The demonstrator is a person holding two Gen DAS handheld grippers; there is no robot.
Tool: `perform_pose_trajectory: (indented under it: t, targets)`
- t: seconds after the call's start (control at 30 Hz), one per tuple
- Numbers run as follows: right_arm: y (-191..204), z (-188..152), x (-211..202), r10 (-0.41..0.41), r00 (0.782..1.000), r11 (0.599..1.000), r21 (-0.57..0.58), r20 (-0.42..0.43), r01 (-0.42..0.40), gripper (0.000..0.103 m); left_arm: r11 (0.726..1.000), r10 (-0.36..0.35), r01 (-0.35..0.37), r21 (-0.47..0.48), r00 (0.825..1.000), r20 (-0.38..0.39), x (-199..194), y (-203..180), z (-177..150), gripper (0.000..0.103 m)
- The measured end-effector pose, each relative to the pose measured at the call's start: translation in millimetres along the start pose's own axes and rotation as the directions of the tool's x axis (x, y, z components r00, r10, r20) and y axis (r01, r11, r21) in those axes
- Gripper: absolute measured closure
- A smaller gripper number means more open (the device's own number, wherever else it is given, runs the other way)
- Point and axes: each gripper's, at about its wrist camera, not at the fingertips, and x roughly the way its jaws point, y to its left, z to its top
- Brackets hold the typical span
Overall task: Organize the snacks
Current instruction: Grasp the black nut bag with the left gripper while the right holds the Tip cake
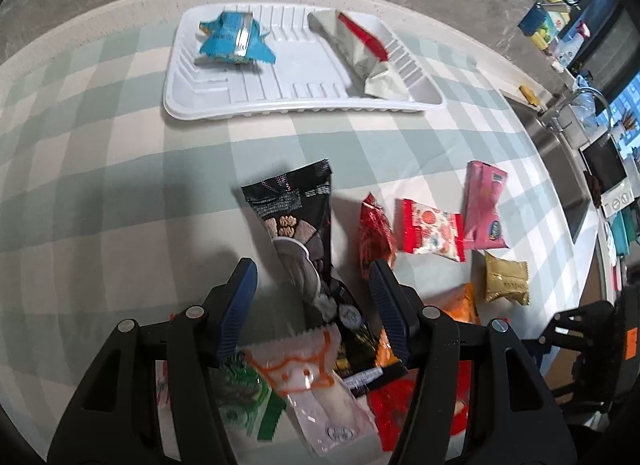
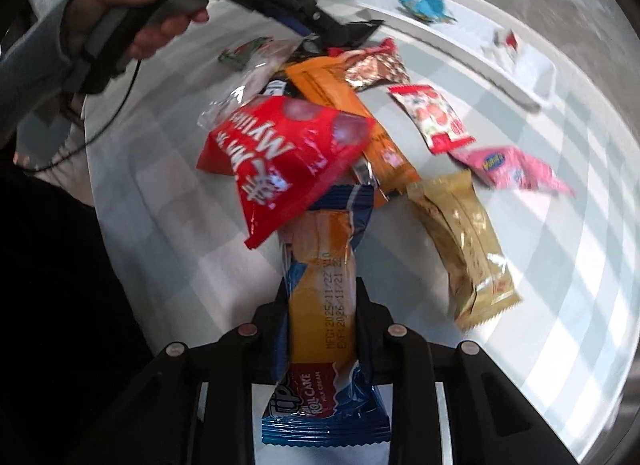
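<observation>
My left gripper (image 1: pixel 312 281) is open, its fingers on either side of a long black snack packet (image 1: pixel 298 233) on the checked cloth. A white tray (image 1: pixel 280 105) at the far side holds a blue packet (image 1: pixel 234 39) and a white-and-red packet (image 1: pixel 360 49). My right gripper (image 2: pixel 322 297) is shut on an orange-and-blue roll cake packet (image 2: pixel 322 305), with a red bag (image 2: pixel 288 157) just ahead of its far end. The left gripper (image 2: pixel 340 31) shows in the right wrist view over the pile, and the tray (image 2: pixel 516 77) at far right.
Loose snacks lie around: a pink packet (image 1: pixel 482 205), a red-and-white one (image 1: pixel 432 233), a gold one (image 1: pixel 506 277), an orange one (image 2: pixel 348 101) and a clear sausage packet (image 1: pixel 316 377). A sink (image 1: pixel 560 153) lies beyond the table's right edge.
</observation>
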Motion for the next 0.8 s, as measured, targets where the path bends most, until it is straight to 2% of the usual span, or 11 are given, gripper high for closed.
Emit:
perform_pose_trajectory:
  t: [0.13, 0.17, 0.3, 0.6, 0.67, 0.8]
  targets:
    - [-4, -2, -1, 0.009, 1.000, 0.998, 0.055, 0.004, -0.009, 0.074, 1.000, -0.007, 0.006, -0.022, 0.999, -0.046, 21, 7, 5, 0.047]
    - [-4, -2, -1, 0.009, 1.000, 0.998, 0.066, 0.006, -0.009, 0.074, 1.000, -0.011, 0.011, -0.009, 1.000, -0.026, 21, 6, 7, 0.047]
    - [-7, -3, -1, 0.016, 1.000, 0.994, 0.110, 0.014, -0.018, 0.073, 1.000, 0.007, -0.006, 0.030, 0.999, -0.040, 30, 3, 12, 0.047]
    - [-14, 0, 3, 0.018, 1.000, 0.988, 0.153, 0.026, -0.022, 0.073, 0.986, 0.084, -0.079, 0.144, 0.996, -0.027, 36, -17, 3, 0.049]
    - [-14, -1, 2, 0.019, 0.999, 0.987, 0.157, 0.026, -0.023, 0.073, 0.986, 0.052, -0.048, 0.159, 0.998, -0.020, 34, -20, -1, 0.068]
    - [-21, -2, -2, 0.026, 0.999, 0.986, 0.165, 0.027, -0.030, 0.073, 0.978, 0.040, -0.036, 0.206, 0.999, -0.013, 34, -28, -8, 0.076]
